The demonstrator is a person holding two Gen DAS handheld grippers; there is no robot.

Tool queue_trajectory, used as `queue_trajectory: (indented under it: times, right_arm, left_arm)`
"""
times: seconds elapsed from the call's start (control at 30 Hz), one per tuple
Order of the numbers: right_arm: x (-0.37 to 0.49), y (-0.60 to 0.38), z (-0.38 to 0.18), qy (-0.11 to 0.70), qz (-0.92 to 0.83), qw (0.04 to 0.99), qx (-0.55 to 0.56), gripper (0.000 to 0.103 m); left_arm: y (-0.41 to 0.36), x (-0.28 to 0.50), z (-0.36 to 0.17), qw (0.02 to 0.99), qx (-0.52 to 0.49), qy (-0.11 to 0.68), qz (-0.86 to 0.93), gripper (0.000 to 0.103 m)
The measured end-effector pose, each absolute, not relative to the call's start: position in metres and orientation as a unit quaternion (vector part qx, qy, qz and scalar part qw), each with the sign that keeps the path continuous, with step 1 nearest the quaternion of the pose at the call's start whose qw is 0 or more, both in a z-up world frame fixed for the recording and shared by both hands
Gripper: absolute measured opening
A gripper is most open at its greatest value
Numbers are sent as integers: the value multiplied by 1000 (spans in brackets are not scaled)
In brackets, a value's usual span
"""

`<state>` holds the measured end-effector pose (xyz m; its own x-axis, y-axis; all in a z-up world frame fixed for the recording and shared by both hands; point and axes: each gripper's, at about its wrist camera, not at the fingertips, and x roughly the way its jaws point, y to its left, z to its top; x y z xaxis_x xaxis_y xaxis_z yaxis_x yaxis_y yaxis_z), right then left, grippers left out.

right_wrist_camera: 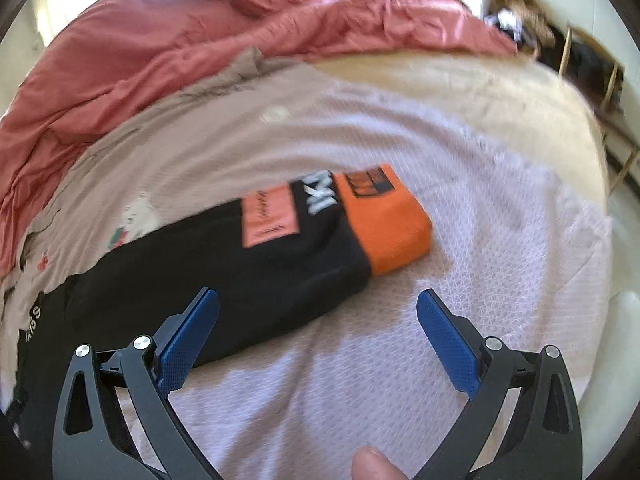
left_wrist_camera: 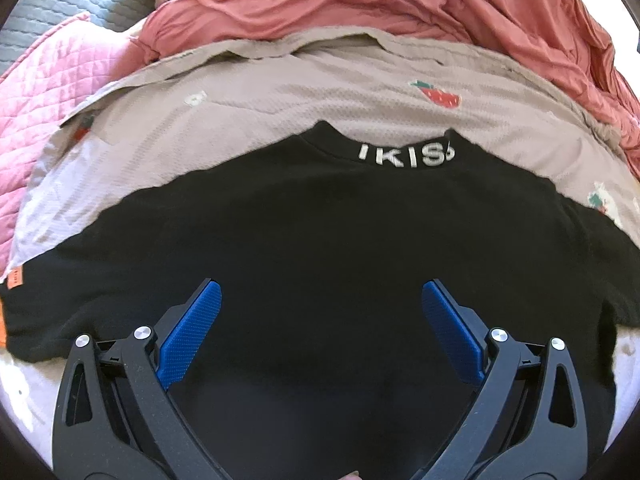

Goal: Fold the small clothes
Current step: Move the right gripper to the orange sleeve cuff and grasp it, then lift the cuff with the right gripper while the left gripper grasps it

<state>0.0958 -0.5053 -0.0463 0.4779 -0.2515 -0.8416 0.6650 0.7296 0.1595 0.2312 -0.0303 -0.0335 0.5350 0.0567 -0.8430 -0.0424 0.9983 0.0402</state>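
Your black shirt (left_wrist_camera: 320,240) lies flat on the bed, back up, collar away from you, over a beige blanket (left_wrist_camera: 280,92). Left gripper (left_wrist_camera: 321,300) hovers above its middle, jaws wide apart, empty. Right gripper (right_wrist_camera: 318,308) is spread and empty too, just short of the sleeve (right_wrist_camera: 280,248) with the orange cuff (right_wrist_camera: 394,228). Looks like the sleeve fold comes first: pinch near that cuff and carry it across the body.

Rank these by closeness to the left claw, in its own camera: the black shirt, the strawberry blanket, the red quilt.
1. Black shirt, directly under the open left claw.
2. Strawberry blanket, beyond the shirt's collar.
3. Red quilt, bunched farthest back.
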Motion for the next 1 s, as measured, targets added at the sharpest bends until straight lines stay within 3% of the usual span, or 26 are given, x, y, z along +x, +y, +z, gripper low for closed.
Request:
queue_trajectory:
  times: [0.13, 0.37, 0.5, 0.57, 0.63, 0.73, 0.9, 1.0]
  right_arm:
    - [101, -519, -62, 436, -296, 813, 246, 99]
    - [111, -536, -63, 381, -268, 834, 296, 97]
    - [111, -542, -56, 351, -254, 847, 307, 63]
    - [107, -545, -55, 341, -244, 849, 321, 34]
    - [102, -550, -53, 329, -235, 851, 334, 22]
    - [105, -553, -54, 329, -229, 854, 333, 16]
    - [109, -557, -63, 344, -236, 840, 346, 22]
    - [106, -551, -52, 325, -232, 852, 339, 11]
  left_arm:
    - [-30, 229, -48, 876, 14, 482, 15, 94]
    - [-26, 225, -58, 880, 19, 474, -5, 94]
    - [-25, 225, -59, 881, 14, 473, -7, 94]
    - [-26, 224, -58, 882, 15, 471, -7, 94]
    - [-25, 224, -58, 882, 16, 471, -5, 94]
    - [-26, 224, -58, 882, 17, 471, -5, 94]
    - [-22, 221, -55, 884, 12, 467, -6, 94]
    - [-17, 220, -50, 887, 5, 462, -6, 94]
